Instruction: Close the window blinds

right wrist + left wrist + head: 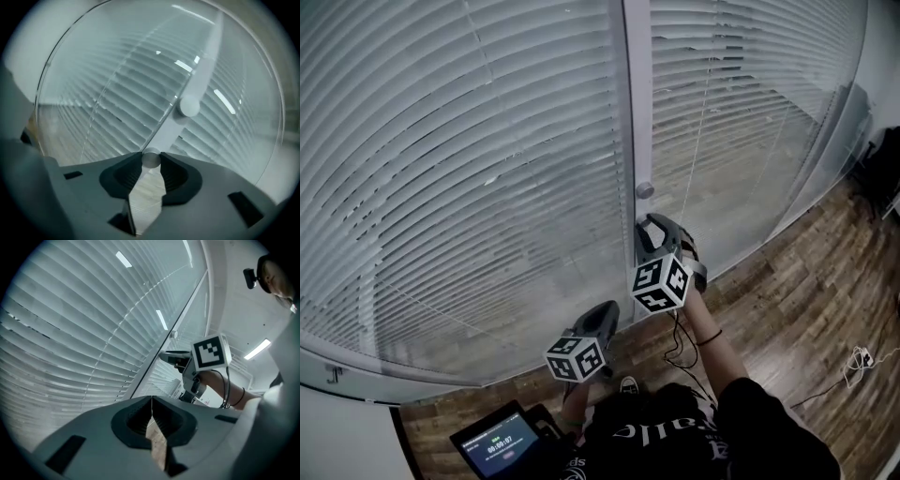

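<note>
White slatted blinds hang behind glass on both sides of a grey upright mullion. Two round silver knobs sit on the mullion: the upper knob is free, and the lower knob is pinched between the jaws of my right gripper. In the head view the right gripper presses against the mullion and hides that lower knob. My left gripper hangs lower and to the left, shut with nothing in it, pointing at the left pane. The left gripper view also shows the right gripper.
Wood floor runs along the glass wall. A white cable and plug lie on it at the right, and a dark bag stands at the far right. A tablet screen sits at the person's left, low in the head view.
</note>
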A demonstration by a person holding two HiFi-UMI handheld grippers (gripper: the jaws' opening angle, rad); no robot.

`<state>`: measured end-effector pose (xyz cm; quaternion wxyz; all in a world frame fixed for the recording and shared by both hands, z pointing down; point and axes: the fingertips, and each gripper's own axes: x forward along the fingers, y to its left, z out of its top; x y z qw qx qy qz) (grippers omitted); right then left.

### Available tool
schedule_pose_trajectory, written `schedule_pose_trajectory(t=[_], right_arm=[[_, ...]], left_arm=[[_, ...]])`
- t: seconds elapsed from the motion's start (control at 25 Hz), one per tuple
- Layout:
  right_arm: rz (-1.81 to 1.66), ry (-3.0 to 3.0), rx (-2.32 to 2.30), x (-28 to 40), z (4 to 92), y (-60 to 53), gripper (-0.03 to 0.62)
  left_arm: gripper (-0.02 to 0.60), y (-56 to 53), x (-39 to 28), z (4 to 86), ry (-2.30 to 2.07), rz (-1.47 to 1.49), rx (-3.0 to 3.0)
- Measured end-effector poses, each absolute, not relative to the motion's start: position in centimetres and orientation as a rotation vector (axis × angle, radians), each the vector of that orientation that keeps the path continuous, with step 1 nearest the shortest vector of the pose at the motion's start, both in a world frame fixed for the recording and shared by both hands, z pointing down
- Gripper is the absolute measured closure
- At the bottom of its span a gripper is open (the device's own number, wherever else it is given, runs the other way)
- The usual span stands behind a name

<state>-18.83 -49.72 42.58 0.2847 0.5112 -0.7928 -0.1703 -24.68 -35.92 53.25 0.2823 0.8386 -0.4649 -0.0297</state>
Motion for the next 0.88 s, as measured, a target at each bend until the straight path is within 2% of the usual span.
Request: schedule_pose_trajectory(t=[0.04,0.12,0.2,0.4,0.48,0.6,0.8,0.88], right_arm=[[-0.532,-2.079,1.352,-19.0,42.6,-49.7,0.459],[-0.464,-2.135,1.383,-18.9,42.7,-49.7,0.459],[-0.163,-2.299,1.458,-18.5,42.8,-49.8,0.459],[0.889,-2.689,1.468,-17.7,42.7,-50.3,0.457],[1.05,-2.729,1.411,-17.6,42.7,-50.6,0.459],[0.857,-2.705,1.425,-17.6,42.5,-50.6,0.459],[-0.124,-2.324,1.458,-18.5,42.2,-49.8,0.459],[-0.388,-2.176,1.407,-19.0,42.4,-49.6,0.459]], left_arm=[[0.577,-35.9,-24.7,53.3,-1.244,-0.076,2.248],[0.577,-35.9,-24.7,53.3,-1.241,-0.074,2.249],[0.577,-35.9,-24.8,53.2,-1.241,-0.079,2.25],[0.577,-36.2,-25.7,53.2,-1.256,-0.092,2.241],[0.577,-36.3,-26.0,53.3,-1.256,-0.097,2.235],[0.577,-36.4,-26.1,53.4,-1.251,-0.095,2.232],[0.577,-36.4,-25.6,53.7,-1.233,-0.079,2.245],[0.577,-36.4,-25.6,54.0,-1.231,-0.073,2.247]])
